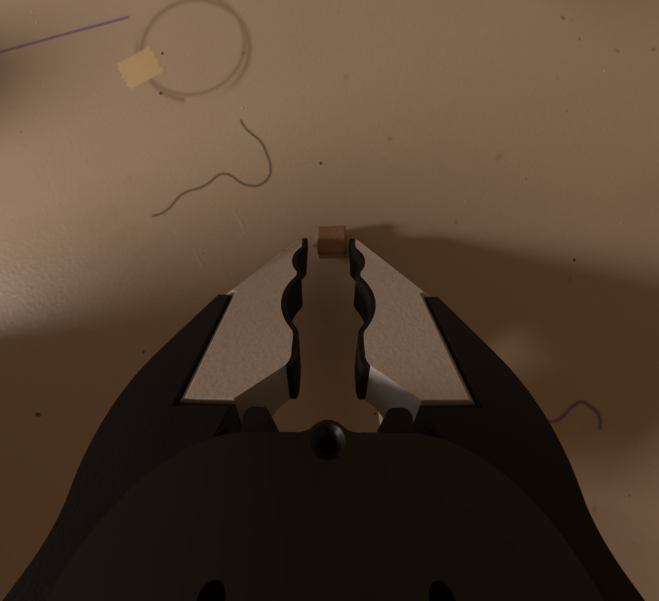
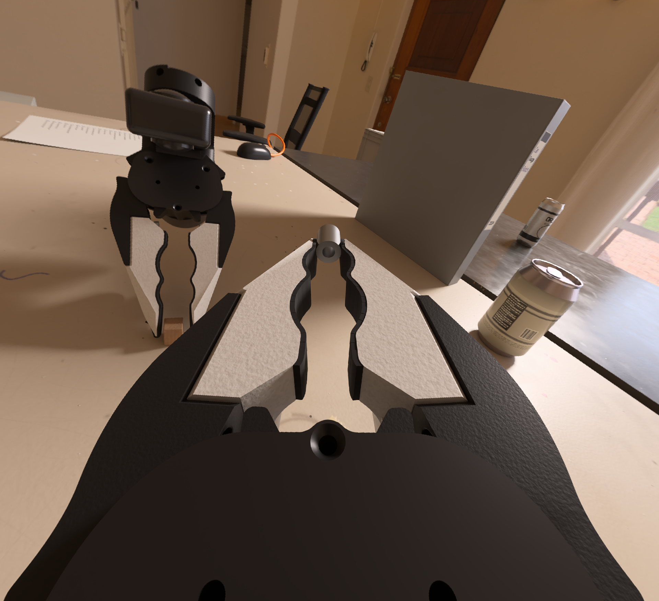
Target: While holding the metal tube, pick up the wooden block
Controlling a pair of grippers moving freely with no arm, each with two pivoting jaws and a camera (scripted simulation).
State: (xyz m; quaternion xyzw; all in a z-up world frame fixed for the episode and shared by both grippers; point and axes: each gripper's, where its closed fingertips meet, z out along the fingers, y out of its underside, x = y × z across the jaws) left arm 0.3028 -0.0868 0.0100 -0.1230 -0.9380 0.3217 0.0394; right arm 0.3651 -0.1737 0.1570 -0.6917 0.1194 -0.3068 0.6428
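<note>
A small wooden block (image 1: 332, 241) sits on the beige table, just ahead of and between the tips of my open left gripper (image 1: 328, 245), which points down at it. The right wrist view shows the same gripper (image 2: 173, 328) standing over the block (image 2: 173, 330), fingertips either side near the table, not closed on it. My right gripper (image 2: 328, 251) is shut on a short grey metal tube (image 2: 328, 248), held at its fingertips above the table, the tube's open end facing the camera.
A grey board (image 2: 460, 173) stands upright right of the tube. A pale can (image 2: 527, 309) stands at the table's right edge; another can (image 2: 540, 223) lies beyond. A paper sheet (image 2: 71, 136) lies far left. Tape (image 1: 140, 68) and thin wires (image 1: 221, 177) lie on the table.
</note>
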